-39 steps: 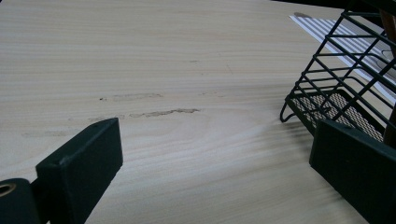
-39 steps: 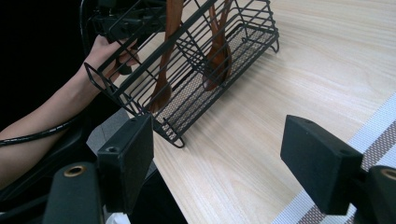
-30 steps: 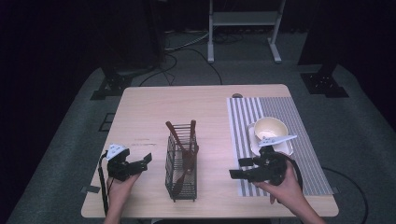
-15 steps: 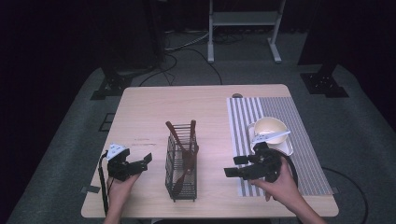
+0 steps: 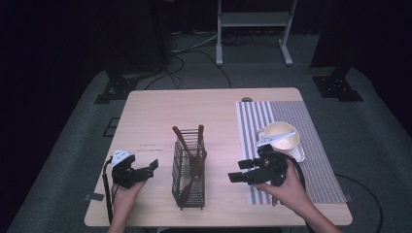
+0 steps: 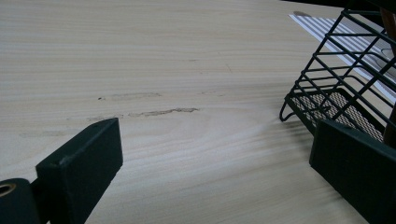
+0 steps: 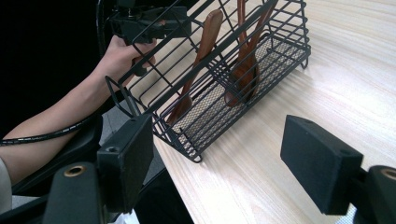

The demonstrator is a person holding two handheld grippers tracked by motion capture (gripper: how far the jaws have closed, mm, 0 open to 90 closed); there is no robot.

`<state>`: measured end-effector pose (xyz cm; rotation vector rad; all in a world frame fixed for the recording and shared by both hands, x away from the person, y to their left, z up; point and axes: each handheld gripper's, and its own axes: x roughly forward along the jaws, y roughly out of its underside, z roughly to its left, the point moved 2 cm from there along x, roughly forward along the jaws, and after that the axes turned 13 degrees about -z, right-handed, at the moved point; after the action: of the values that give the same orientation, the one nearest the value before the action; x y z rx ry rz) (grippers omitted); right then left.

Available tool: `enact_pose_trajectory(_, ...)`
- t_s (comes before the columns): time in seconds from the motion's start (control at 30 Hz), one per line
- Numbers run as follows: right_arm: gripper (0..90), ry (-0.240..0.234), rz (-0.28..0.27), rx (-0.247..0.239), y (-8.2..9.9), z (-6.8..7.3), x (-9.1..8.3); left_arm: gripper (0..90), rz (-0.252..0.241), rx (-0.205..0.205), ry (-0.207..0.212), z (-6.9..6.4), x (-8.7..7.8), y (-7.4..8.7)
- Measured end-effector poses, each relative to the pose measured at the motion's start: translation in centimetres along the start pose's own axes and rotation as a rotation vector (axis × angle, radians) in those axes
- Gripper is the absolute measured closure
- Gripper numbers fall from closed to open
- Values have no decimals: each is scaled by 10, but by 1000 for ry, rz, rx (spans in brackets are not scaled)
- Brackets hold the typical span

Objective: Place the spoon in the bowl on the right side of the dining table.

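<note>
Both grippers are black, each ending in two flat, block-shaped fingers. The left gripper [image 5: 149, 168] carries a white cap at its rear and trails a black cable; the right gripper [image 5: 239, 173] bears a pale three-cornered plate on top and trails a thicker black cable. Brass-coloured screw holes sit beside the right gripper's fingers [image 7: 126, 161].

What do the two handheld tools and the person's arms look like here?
Both tools are black with blocky rectangular jaw pads. The left tool carries a white cap on top and trails a black cable; the right tool has a white plate and a black cable too. Forearms are bare, no sleeves visible.
</note>
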<state>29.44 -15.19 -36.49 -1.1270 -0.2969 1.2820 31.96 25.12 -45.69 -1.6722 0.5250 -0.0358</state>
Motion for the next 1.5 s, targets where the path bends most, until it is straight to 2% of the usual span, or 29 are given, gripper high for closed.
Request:
enact_pose_trajectory(0.67, 244, -10, 20, -11, -13, 5, 13, 17, -1, -1, 0, 0, 0, 0)
enact_pose_trajectory(1.5, 244, -34, 39, 9, -22, 6, 27, 17, 2, 3, 2, 0, 0, -1)
